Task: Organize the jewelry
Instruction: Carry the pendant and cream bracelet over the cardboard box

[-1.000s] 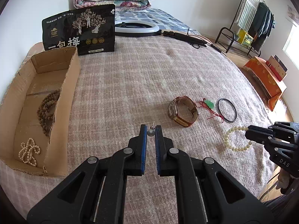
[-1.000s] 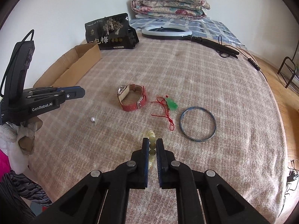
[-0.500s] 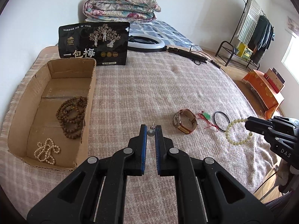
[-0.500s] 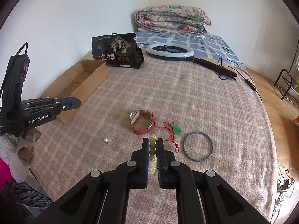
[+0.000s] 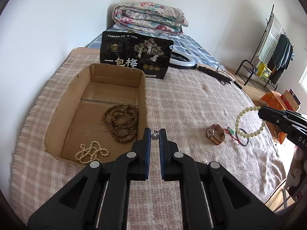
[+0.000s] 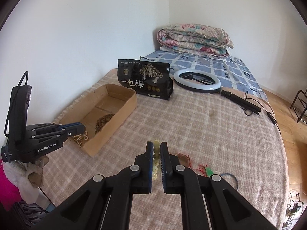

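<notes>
Left tool (image 5: 155, 134) pinching small grey pearl earring (image 5: 155, 136)

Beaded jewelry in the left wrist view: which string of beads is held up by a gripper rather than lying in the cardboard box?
The pale cream bead bracelet, hanging from the right gripper; both others lie boxed.

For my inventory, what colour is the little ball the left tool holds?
Grey earring ball, clearest in the left wrist view.

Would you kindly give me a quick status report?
Left gripper shut on pearl earring. Right gripper shut on pale bead bracelet. Cardboard box ahead, path clear.
</notes>
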A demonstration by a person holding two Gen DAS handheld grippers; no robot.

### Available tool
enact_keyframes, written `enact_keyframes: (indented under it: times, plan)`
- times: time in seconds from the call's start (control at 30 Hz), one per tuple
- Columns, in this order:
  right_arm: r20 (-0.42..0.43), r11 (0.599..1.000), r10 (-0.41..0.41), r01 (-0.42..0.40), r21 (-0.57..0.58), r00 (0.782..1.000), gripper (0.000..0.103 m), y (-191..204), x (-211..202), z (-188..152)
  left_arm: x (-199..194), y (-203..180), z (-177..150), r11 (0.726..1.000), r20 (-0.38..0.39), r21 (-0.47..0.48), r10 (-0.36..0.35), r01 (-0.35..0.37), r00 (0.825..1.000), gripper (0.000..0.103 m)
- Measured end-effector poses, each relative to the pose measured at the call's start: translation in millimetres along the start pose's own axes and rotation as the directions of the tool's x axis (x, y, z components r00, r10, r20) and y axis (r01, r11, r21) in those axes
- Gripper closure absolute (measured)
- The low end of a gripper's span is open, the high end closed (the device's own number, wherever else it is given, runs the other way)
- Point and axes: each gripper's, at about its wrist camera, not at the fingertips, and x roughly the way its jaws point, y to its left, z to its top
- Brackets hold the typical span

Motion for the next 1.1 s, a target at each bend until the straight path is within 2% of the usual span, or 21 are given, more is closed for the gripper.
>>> enact_keyframes:
  times: [0.3,0.63,1.1]
  plan:
    - [0.008,0.998,0.059,-0.059,-0.028,0.998,0.098,37.3,24.9,22.3,-9.0,42.4,3.3,0.996,0.021,-0.068,0.060,-0.058,0.998,0.097]
    - [0.024,0.989,0.147,-0.147,-0.025,0.989,0.098,69.8,49.9,45.6,-10.9,62.1,4.3,0.992,0.024,-0.083,0.101,-0.099,0.995,0.097]
    - [-0.026,0.969,0.243,-0.244,-0.035,0.970,0.098,117.7,104.8,54.1,-7.6,88.1,-2.2,0.985,0.000,-0.114,0.131,-0.130,0.991,0.097]
